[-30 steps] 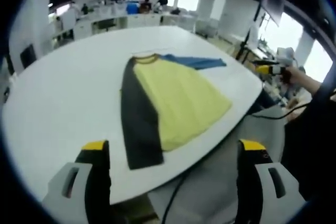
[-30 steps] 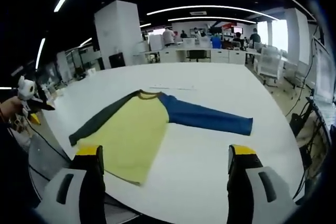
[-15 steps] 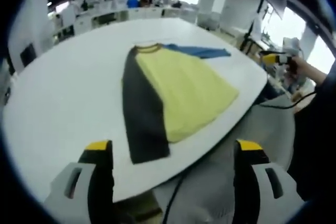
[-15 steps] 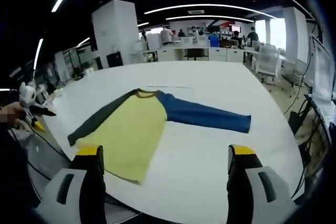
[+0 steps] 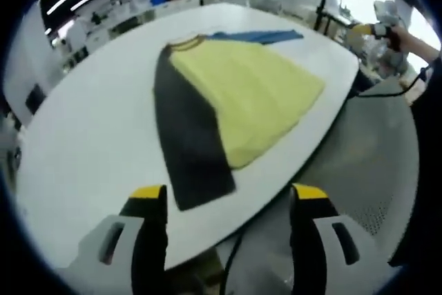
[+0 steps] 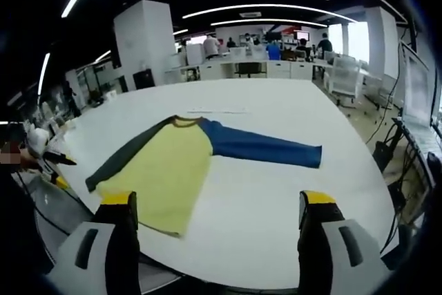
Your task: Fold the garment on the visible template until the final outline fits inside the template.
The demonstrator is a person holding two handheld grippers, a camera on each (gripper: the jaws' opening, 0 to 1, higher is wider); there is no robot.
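The shirt [image 6: 173, 170] lies flat and unfolded on the big white table [image 6: 276, 198]: yellow body, a dark sleeve [image 5: 190, 150] running toward the near edge in the left gripper view, and a blue sleeve [image 6: 262, 148] stretched out to the right in the right gripper view. The left gripper [image 5: 226, 240] hovers near the end of the dark sleeve with its jaws wide and nothing between them. The right gripper [image 6: 219, 240] hangs over the table's near edge, jaws equally wide and empty, well apart from the cloth.

Risks from here, as I judge them:
- The yellow hem sits very close to the table's edge. A careless pull on a sleeve could drag it over the side and out of the workspace.
- The cloth looks thin and limp, so a pinch on the sleeve tip may catch one layer or slide off the smooth top.
- I can only make out a faint line on the table beyond the collar, not a clear template, so judging the final fit will be hard.

The table is wide, rounded and glossy white. Around it is an open office with desks, chairs, people at the far end and strip lights overhead.
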